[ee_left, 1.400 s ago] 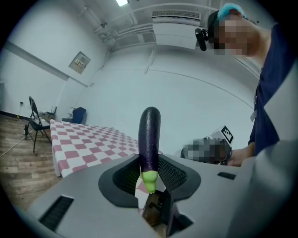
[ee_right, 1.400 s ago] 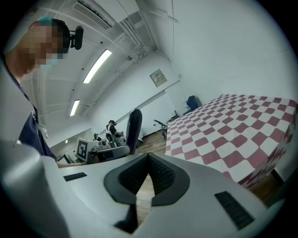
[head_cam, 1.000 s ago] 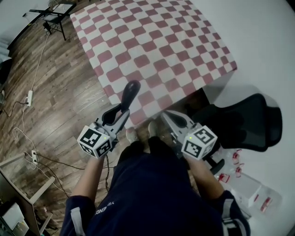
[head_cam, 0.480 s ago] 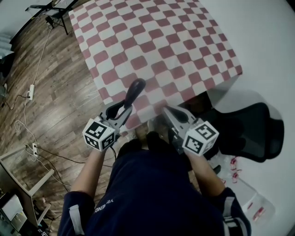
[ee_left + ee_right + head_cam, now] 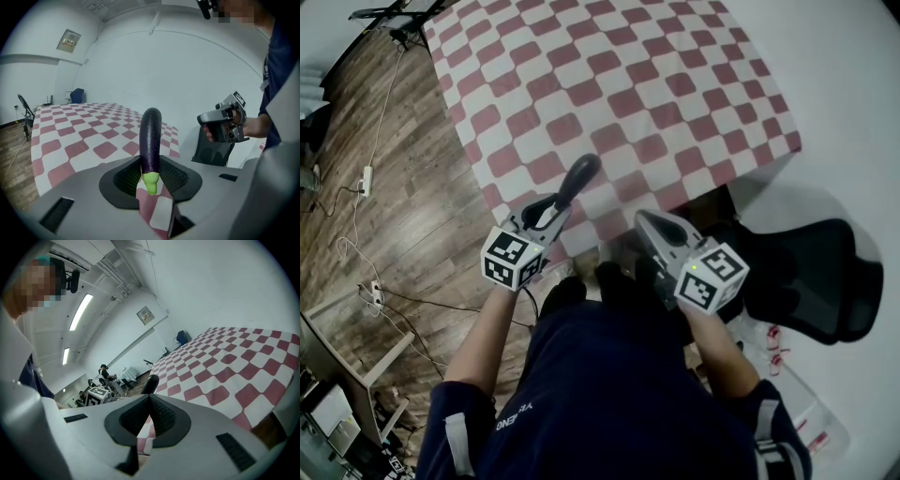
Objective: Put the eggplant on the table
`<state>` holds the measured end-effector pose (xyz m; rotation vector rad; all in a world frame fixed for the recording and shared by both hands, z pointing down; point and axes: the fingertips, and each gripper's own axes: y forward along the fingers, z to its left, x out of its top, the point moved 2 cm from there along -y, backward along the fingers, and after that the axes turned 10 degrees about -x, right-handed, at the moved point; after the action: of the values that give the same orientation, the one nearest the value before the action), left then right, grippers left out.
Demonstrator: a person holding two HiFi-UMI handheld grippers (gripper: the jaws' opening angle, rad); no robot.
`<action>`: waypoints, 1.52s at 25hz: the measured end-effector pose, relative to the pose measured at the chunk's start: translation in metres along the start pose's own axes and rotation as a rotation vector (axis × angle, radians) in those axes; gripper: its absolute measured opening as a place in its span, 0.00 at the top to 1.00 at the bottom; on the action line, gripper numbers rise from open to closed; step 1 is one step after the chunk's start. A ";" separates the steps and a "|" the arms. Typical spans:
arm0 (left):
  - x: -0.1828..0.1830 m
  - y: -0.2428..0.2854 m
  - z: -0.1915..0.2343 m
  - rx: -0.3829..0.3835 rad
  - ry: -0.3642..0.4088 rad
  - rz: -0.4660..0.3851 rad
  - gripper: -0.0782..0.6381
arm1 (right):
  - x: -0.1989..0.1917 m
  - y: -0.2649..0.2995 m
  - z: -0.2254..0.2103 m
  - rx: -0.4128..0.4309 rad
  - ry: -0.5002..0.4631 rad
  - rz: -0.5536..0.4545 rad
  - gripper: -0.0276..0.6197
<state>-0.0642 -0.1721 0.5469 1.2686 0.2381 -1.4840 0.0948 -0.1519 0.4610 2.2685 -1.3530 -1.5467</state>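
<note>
Since a second earlier, both grippers had been carried forward toward the table (image 5: 609,84), and more of its red-and-white checked cloth (image 5: 675,56) was brought under the eggplant (image 5: 579,178).

The left gripper (image 5: 553,212) was held out over the near edge of the cloth. Its jaws were set partly apart and clamped on the eggplant. In the left gripper view, the ribbed pads (image 5: 171,176) were seen pressed against the lower end of the eggplant (image 5: 151,136) just above its pale green stem. The dark purple body was pointed up and away from the jaws. The eggplant was thus kept in the air above the cloth and was not yet laid on it.

The right gripper (image 5: 649,223) was held just beside the left one, at the same table edge. In its own view, the jaw tips of the right gripper (image 5: 150,414) were seen brought together with nothing between them. The eggplant (image 5: 151,383) was visible just beyond those jaws.

A black chair (image 5: 811,272) was seen on the floor to the right of the person, near the table's corner.
</note>
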 end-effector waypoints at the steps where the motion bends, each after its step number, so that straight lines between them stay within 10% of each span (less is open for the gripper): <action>1: -0.002 0.008 0.003 0.003 0.004 0.021 0.69 | 0.001 -0.001 -0.007 -0.004 0.005 0.001 0.94; 21: -0.078 0.087 0.052 0.080 0.155 0.496 0.69 | -0.015 -0.009 -0.082 -0.034 0.084 0.053 0.94; 38: -0.081 0.087 0.047 0.090 0.192 0.554 0.60 | -0.016 -0.011 -0.077 -0.043 0.106 0.037 0.94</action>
<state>-0.0361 -0.1899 0.6706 1.4095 -0.0577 -0.9093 0.1599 -0.1637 0.5041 2.2517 -1.3140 -1.4091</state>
